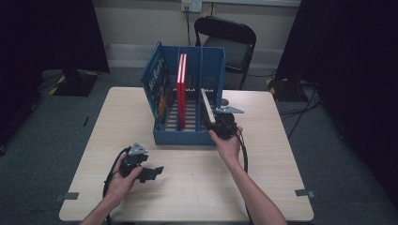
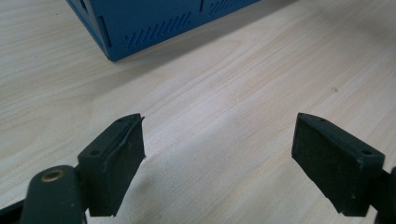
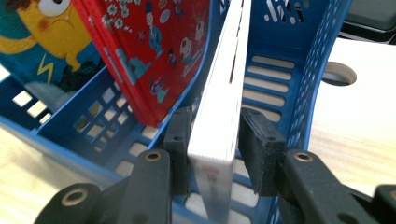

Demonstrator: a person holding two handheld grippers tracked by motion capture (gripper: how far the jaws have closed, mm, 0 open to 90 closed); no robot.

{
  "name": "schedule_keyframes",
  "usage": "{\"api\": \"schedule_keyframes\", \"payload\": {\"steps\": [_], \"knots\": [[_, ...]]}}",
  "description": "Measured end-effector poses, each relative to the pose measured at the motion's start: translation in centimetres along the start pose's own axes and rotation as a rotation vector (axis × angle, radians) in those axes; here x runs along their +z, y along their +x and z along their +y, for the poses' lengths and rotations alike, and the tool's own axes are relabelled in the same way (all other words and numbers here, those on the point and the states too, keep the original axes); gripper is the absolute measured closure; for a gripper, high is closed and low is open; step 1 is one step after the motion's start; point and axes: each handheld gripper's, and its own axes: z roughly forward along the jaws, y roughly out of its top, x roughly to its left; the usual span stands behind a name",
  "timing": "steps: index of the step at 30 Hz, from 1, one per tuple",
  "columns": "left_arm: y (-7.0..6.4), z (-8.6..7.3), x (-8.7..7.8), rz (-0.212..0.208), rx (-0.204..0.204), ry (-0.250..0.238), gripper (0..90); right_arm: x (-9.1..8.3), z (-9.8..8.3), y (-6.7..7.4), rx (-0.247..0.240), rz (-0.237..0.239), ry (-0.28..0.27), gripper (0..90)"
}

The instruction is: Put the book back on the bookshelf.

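Your right gripper (image 3: pixel 212 154) straddles a thin white book (image 3: pixel 224 93), standing on edge and leaning in the rightmost slot of the blue rack (image 3: pixel 308 93); its jaws look slightly slack, a gap showing beside the right pad. Beside it stands a red illustrated book (image 3: pixel 149 51).

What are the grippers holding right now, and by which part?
Left gripper: nothing, jaws open. Right gripper straddles the white book at its near bottom corner in the blue rack; whether its pads press cannot be told.
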Motion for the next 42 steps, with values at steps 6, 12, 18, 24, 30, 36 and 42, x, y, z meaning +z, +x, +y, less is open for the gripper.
{"api": "schedule_keyframes", "payload": {"steps": [6,12,18,24,30,36,42], "knots": [[-0.1,0.0,0.1,-0.003,0.002,0.001,17.0,-0.3,-0.5,0.2,0.004,0.028,0.002,66.1],[0.0,0.0,0.1,-0.004,0.003,0.002,17.0,0.4,0.2,0.4,-0.016,0.017,0.003,66.6],[0.0,0.0,0.1,-0.006,-0.001,0.002,17.0,1.0,0.7,0.4,-0.011,0.013,0.002,66.6],[-0.1,0.0,0.2,-0.006,-0.001,0.004,17.0,1.7,1.4,0.6,-0.009,0.009,-0.003,65.8],[0.1,0.0,0.3,-0.006,0.000,0.002,17.1,2.3,1.9,0.9,-0.005,0.005,-0.004,65.2],[0.1,0.1,0.5,-0.014,-0.007,0.005,17.4,3.1,2.2,0.8,0.003,0.001,-0.001,65.0],[0.2,0.2,0.7,-0.017,-0.002,0.008,17.5,3.7,2.7,0.7,-0.003,-0.004,0.006,64.8]]}}
